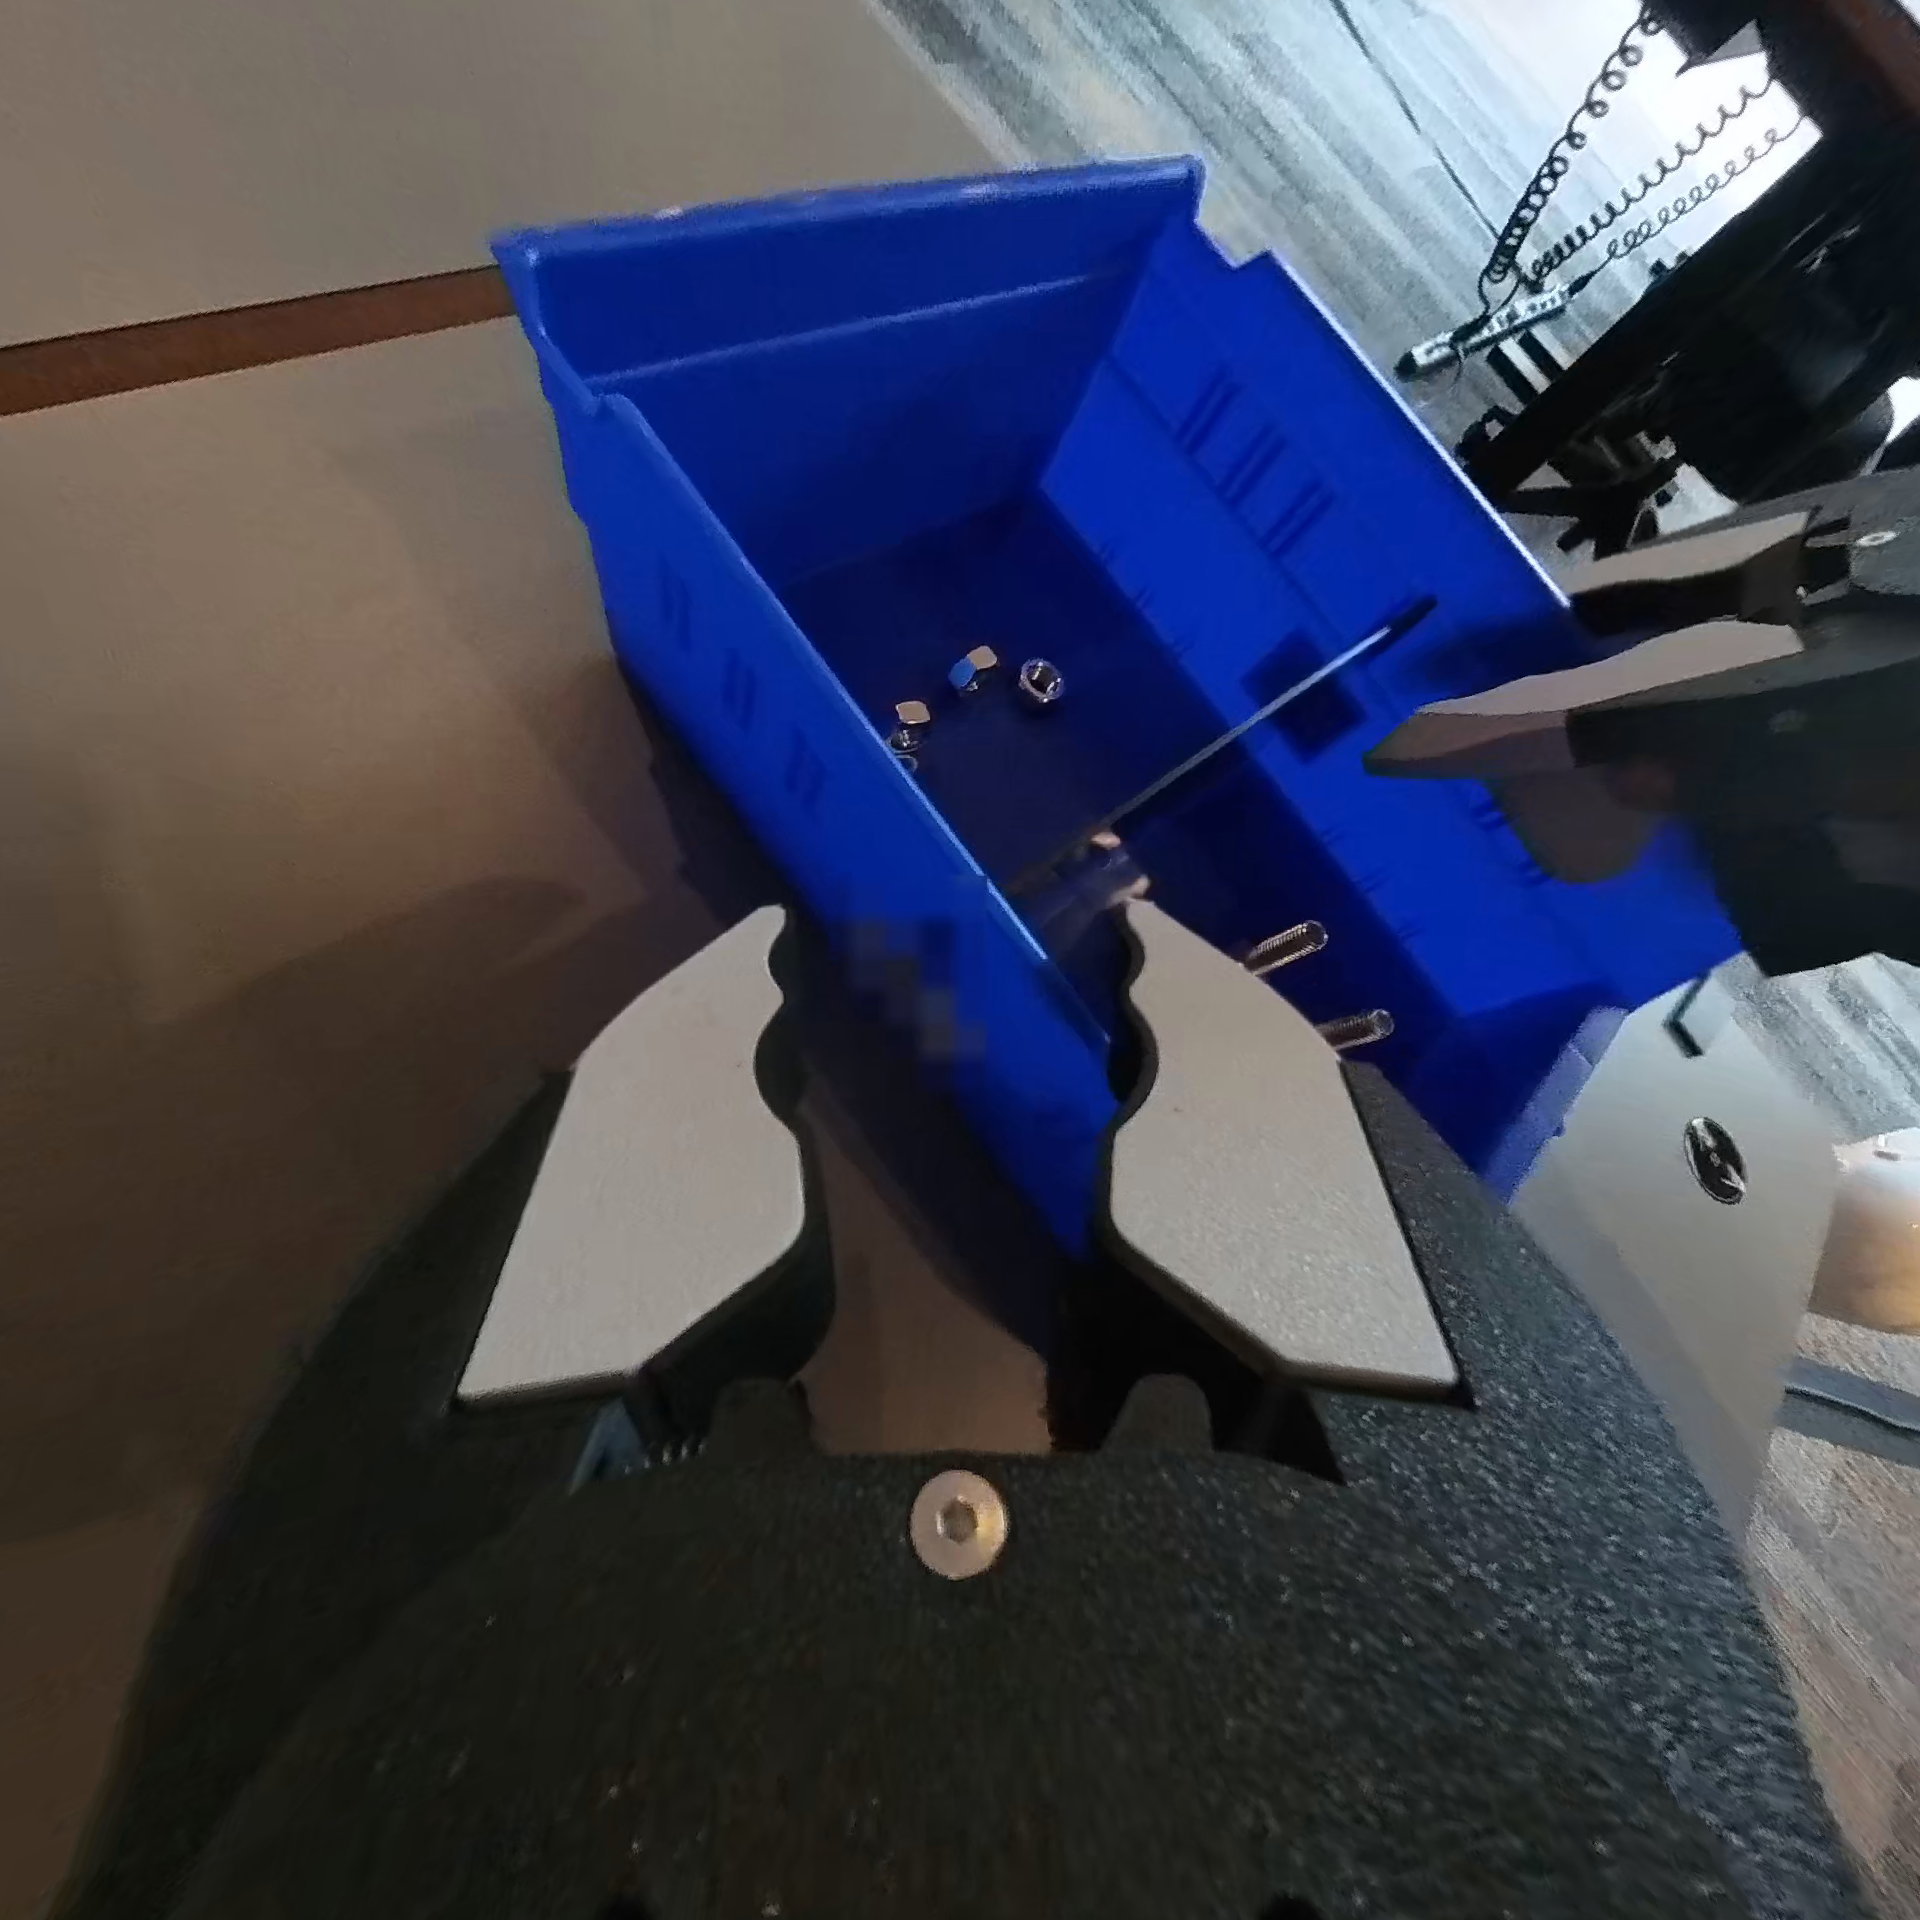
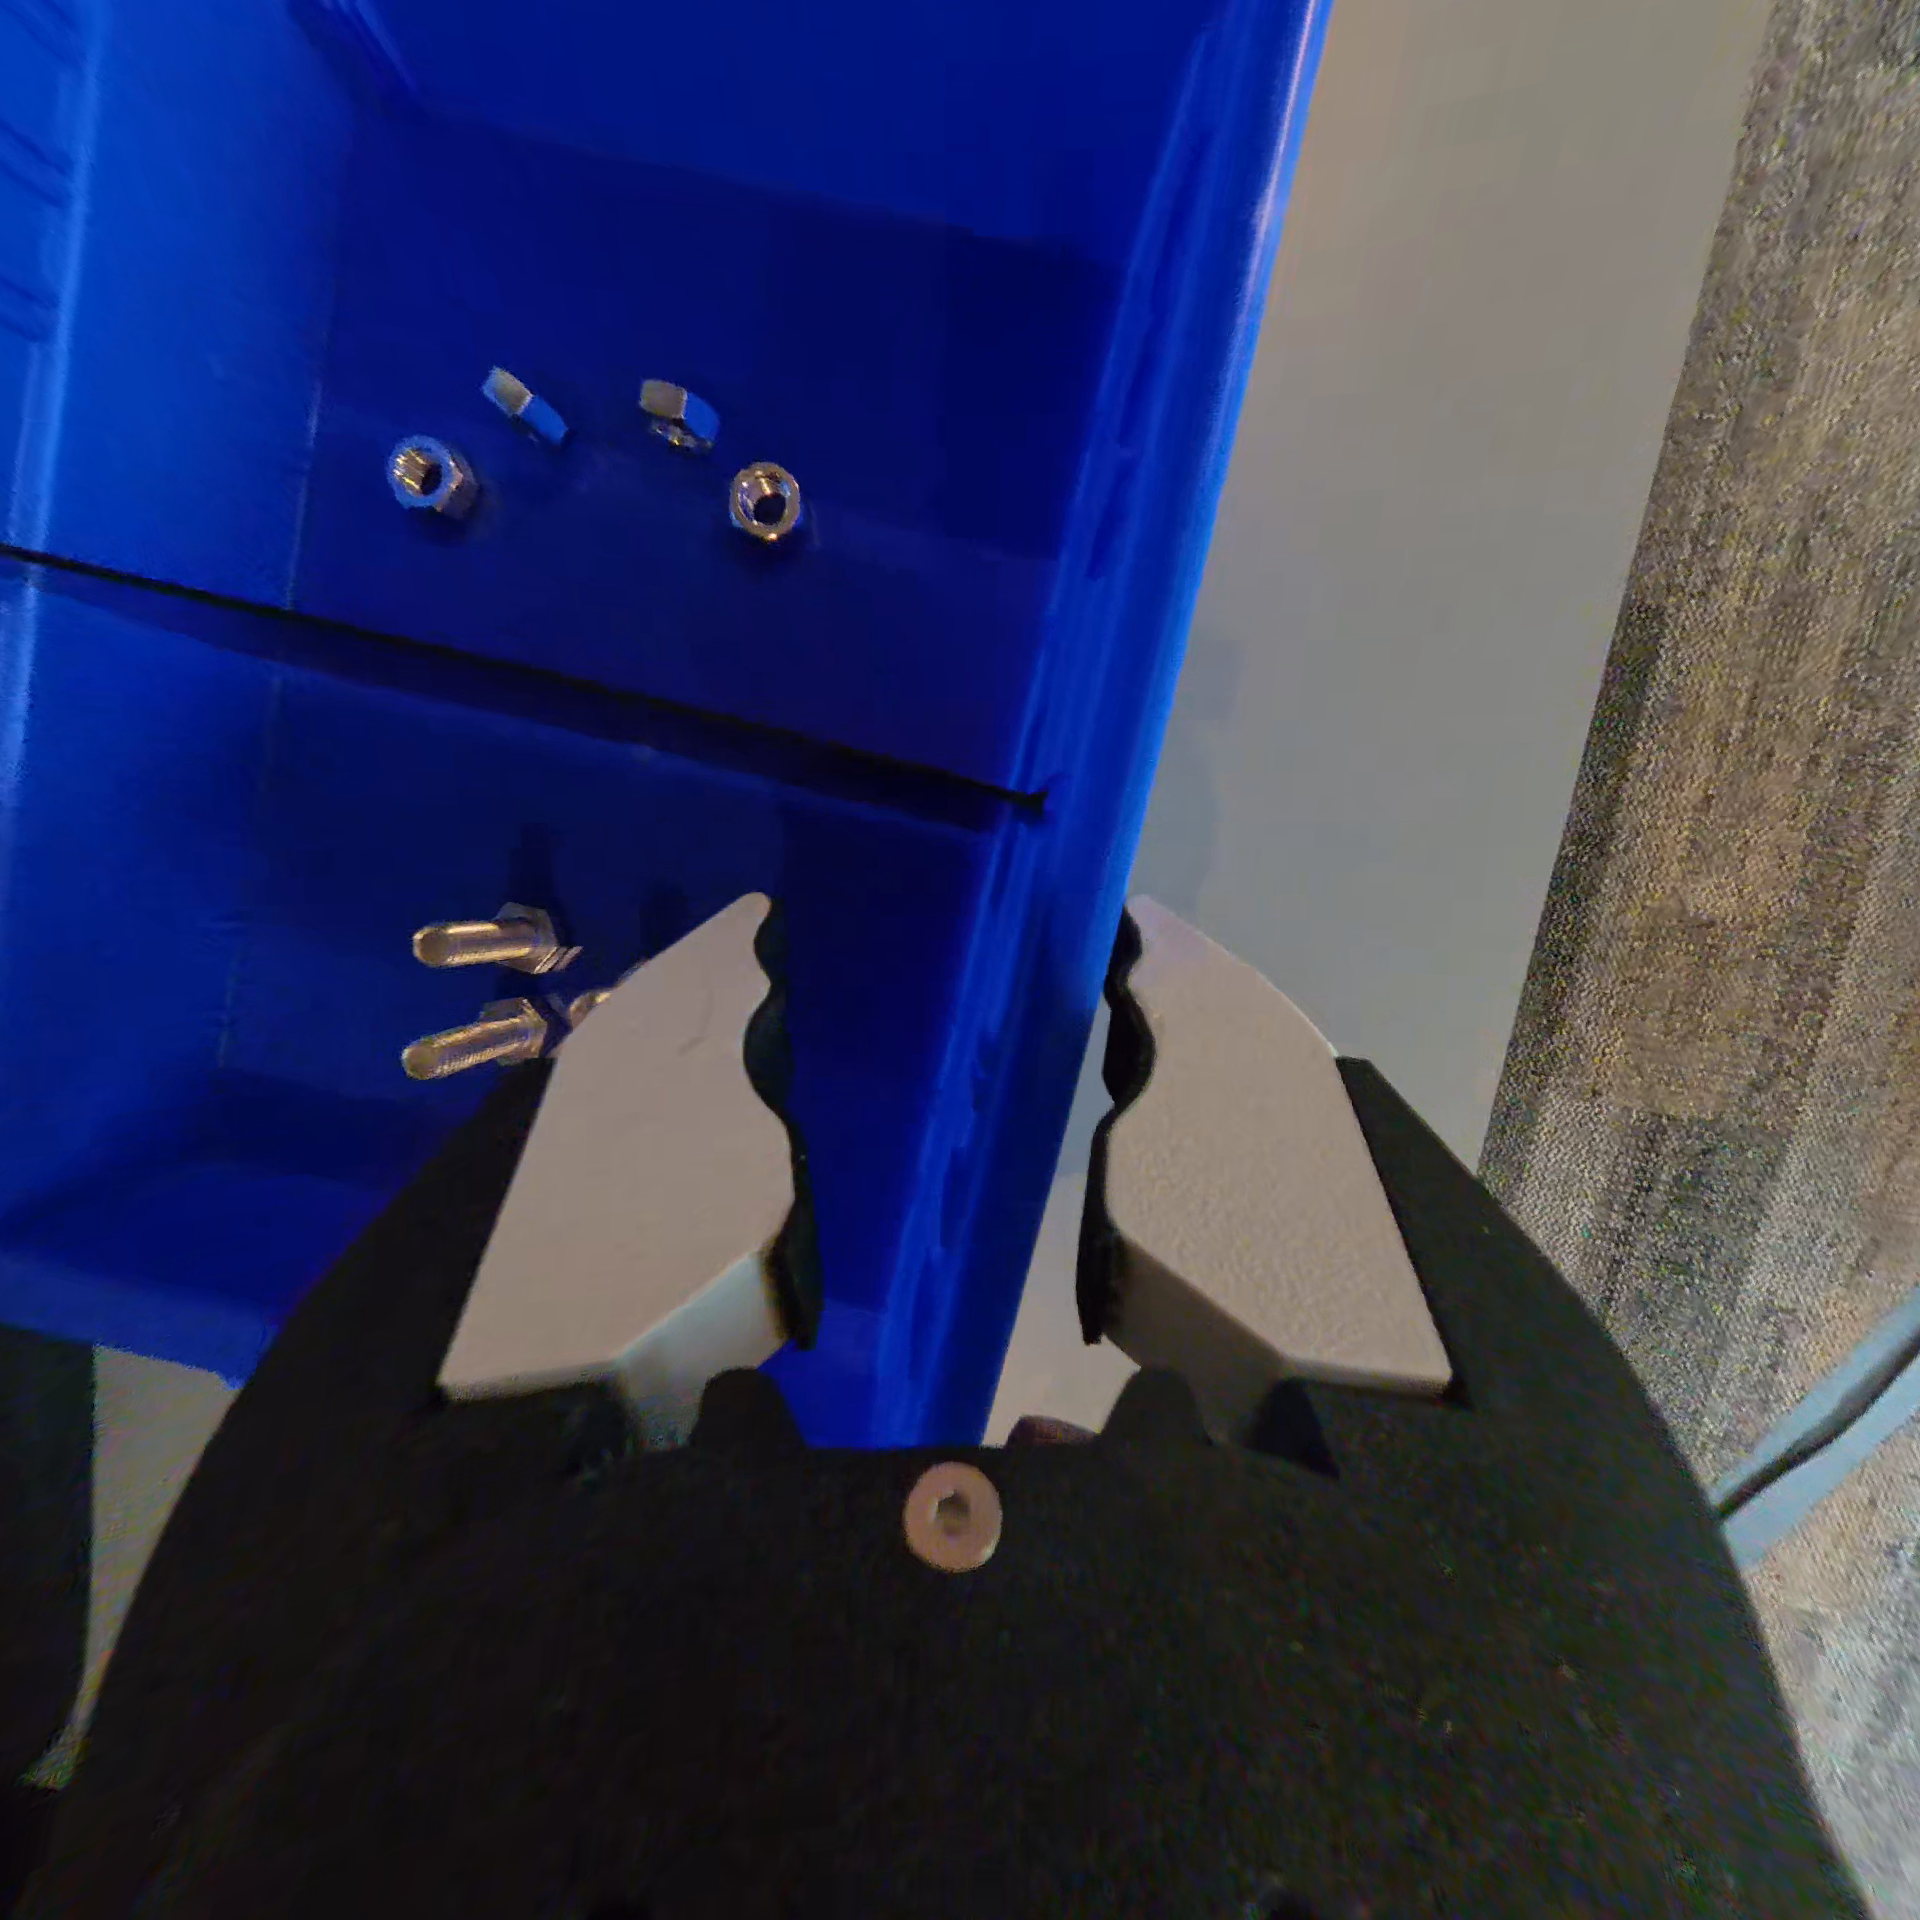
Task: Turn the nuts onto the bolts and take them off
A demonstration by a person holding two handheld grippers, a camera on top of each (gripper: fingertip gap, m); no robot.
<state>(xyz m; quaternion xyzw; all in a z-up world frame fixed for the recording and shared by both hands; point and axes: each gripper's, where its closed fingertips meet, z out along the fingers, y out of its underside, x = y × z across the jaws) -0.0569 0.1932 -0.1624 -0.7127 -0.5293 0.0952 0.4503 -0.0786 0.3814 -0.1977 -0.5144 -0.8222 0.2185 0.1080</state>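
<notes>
A blue bin (image 1: 831, 436) stands on a beige table, split by a thin dark divider (image 1: 1247, 727). Several silver nuts (image 1: 1039, 686) lie in its far compartment and two bolts (image 1: 1288, 945) show in the near one. My left gripper (image 1: 956, 914) is open and empty, with its jaws either side of the bin's left wall. In the right wrist view, the nuts (image 2: 764, 499) lie beyond the divider (image 2: 520, 665) and the bolts (image 2: 473, 1039) lie near my left finger. My right gripper (image 2: 951, 904) is open and empty, straddling the bin's right wall (image 2: 1143, 520); it also shows in the left wrist view (image 1: 1475, 686).
The beige table (image 1: 260, 623) has a brown stripe (image 1: 239, 332) on it. Grey carpet (image 2: 1714, 727) lies beyond the table's right edge. A coiled black cable (image 1: 1600, 208) and a black frame (image 1: 1714, 364) stand on the floor behind. A white object (image 1: 1870, 1226) sits at the right.
</notes>
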